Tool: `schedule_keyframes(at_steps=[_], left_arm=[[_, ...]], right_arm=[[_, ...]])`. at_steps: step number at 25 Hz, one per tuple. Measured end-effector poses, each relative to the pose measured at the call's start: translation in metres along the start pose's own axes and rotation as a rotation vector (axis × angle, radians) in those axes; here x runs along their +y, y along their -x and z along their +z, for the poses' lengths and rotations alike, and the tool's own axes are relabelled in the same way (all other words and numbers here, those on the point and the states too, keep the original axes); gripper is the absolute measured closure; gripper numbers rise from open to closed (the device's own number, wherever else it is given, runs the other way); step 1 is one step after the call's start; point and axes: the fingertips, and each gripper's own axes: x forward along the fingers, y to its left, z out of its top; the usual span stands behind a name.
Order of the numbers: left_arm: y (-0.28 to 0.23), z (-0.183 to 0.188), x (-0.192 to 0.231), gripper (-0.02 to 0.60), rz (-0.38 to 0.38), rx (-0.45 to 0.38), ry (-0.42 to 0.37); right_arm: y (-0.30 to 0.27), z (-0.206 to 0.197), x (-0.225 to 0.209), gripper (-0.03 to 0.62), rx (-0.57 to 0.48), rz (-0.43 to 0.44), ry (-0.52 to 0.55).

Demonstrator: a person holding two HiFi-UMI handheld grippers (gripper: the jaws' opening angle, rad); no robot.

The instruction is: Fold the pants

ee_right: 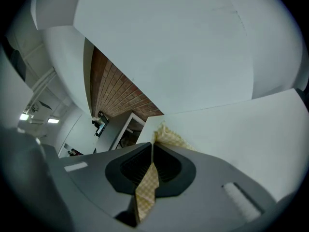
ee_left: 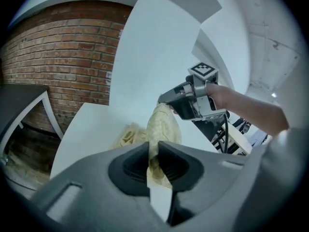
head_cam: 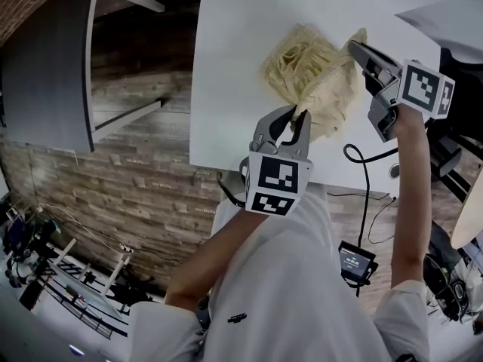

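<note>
On the white table [head_cam: 234,66], toward its near edge, the yellow pants [head_cam: 306,66] lie bunched, with part of the cloth lifted clear of the surface. The left tool [head_cam: 293,119] is clenched on a thick fold and the right tool [head_cam: 356,49] on a thin edge. The two grips are set apart, apparently to spread the cloth flat before folding.

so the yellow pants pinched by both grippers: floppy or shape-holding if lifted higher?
Likely floppy: the pants sag in bunched folds between the left gripper and the right gripper. Probably light too, since thin pinches at the edge carry them. The bunched part on the table may drag.
</note>
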Motion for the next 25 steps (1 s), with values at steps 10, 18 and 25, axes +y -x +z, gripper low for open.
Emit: schedule_keyframes(at_steps=[10, 18, 25], left_arm=[[-0.044, -0.040, 0.093, 0.529, 0.069, 0.146, 0.046], [-0.060, -0.063, 0.121, 0.440, 0.117, 0.226, 0.137], [-0.054, -0.071, 0.133, 0.420, 0.168, 0.272, 0.078]], right_arm=[[-0.103, -0.017, -0.019, 0.554, 0.063, -0.032, -0.005], [-0.135, -0.041, -0.034, 0.410, 0.168, -0.026, -0.017], [-0.136, -0.051, -0.035, 0.377, 0.194, -0.024, -0.021]])
